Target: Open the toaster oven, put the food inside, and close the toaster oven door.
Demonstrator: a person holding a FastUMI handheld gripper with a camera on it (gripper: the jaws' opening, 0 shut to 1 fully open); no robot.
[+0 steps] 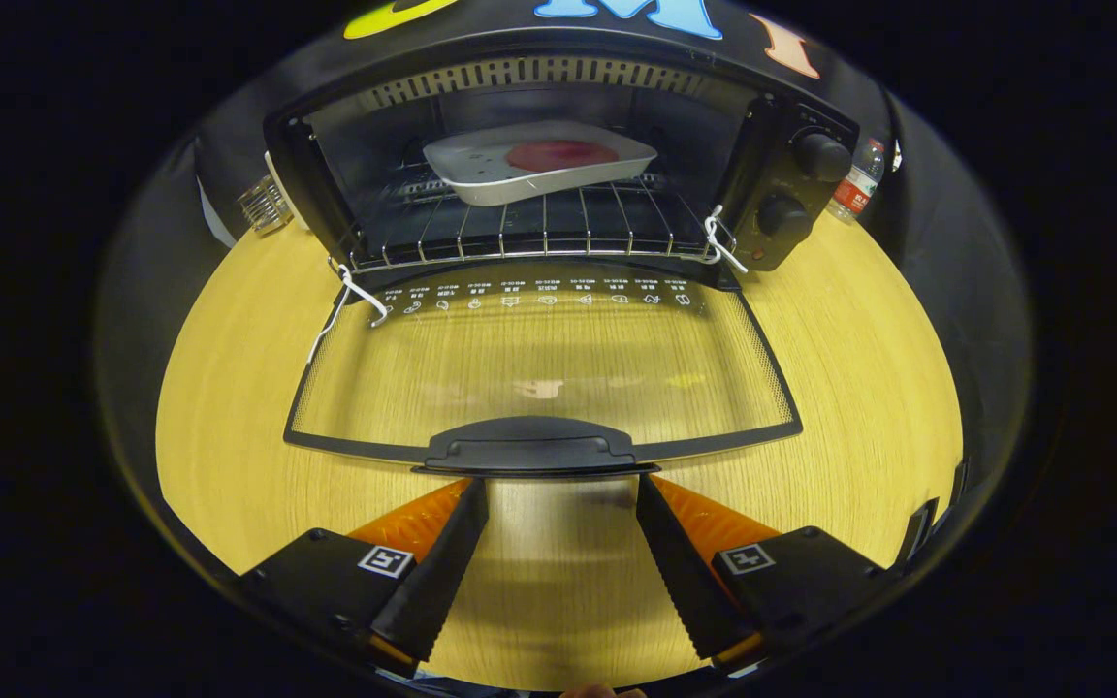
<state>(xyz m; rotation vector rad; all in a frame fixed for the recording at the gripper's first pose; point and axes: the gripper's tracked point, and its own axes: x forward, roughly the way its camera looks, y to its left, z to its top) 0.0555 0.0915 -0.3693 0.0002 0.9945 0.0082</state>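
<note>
I see the black toaster oven (558, 174) facing me, glass door (544, 373) flat on the counter (859, 388), white tray (539, 160) lying left-right inside; my fingers (437, 572) spread wide, empty, tips at the door handle (529, 448)

The door handle (529, 448) hides both fingertips of the hand-held gripper (560, 485). The toaster oven (791, 194) partly hides a bottle (857, 182); its label is too small to read.
</note>
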